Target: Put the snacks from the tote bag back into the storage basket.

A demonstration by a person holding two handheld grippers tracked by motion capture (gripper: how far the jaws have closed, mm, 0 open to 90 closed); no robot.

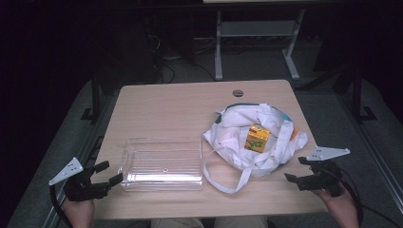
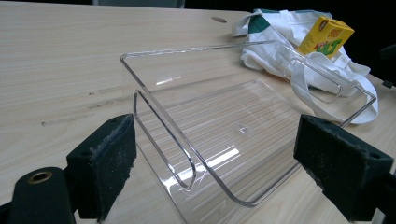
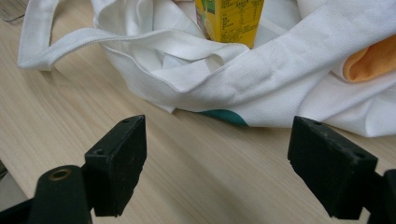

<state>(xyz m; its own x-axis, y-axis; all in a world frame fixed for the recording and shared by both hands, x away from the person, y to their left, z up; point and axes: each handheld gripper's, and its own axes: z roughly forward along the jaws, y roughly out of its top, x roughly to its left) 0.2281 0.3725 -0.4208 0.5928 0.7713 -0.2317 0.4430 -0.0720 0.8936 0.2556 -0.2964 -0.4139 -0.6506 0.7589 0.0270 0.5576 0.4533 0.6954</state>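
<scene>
Both tools gape empty; right tool [image 1: 300,170], lower right, should pinch the carton [image 1: 257,137] squarely; left tool [image 1: 108,173] steadies the clear bin [image 1: 162,183].

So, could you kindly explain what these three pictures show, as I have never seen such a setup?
A person sits at a wooden table with a hand-held two-jaw tool in each hand. The high view looks down from above; the other two come from cameras riding on each tool. The left gripper is open, near a clear plastic tray. The right gripper is open too, beside a white cloth bag on which a yellow juice carton rests. Neither tool holds anything.
</scene>
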